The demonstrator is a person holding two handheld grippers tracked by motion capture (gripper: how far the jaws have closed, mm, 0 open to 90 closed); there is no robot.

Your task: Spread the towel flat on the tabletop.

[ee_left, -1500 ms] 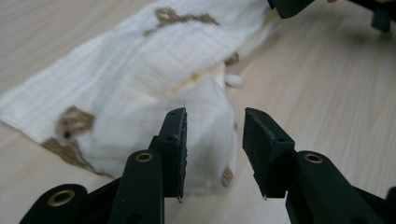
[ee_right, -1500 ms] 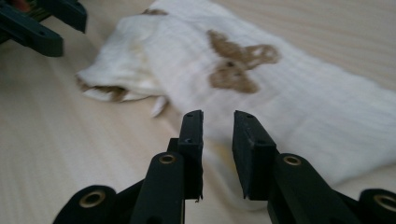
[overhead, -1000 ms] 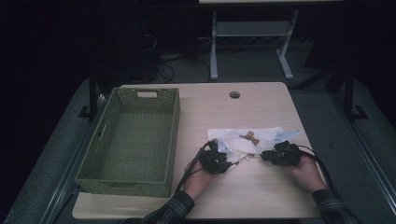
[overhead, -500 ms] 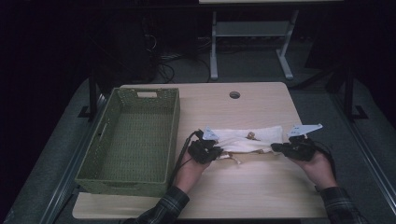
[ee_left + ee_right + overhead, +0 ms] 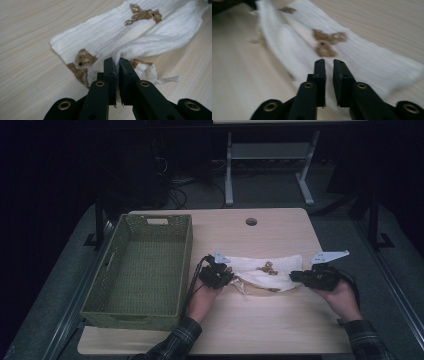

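Note:
A white cloth printed with brown bears lies spread across the middle of the table. At its left end, my left gripper is shut on a raised fold of the cloth, which bunches up between the jaws. My right gripper is at the cloth's right end. In the right gripper view the jaws stand a narrow gap apart above the cloth. Nothing shows pinched between them, and that view is blurred.
A large green woven basket stands empty on the left of the table, its near wall beside my left hand. A round cable hole is at the back of the tabletop. A metal stand is on the floor behind.
The two grippers moved apart and drew the bunched cloth out into a long flat strip. Over the last half second the right gripper edged back toward the cloth's end.

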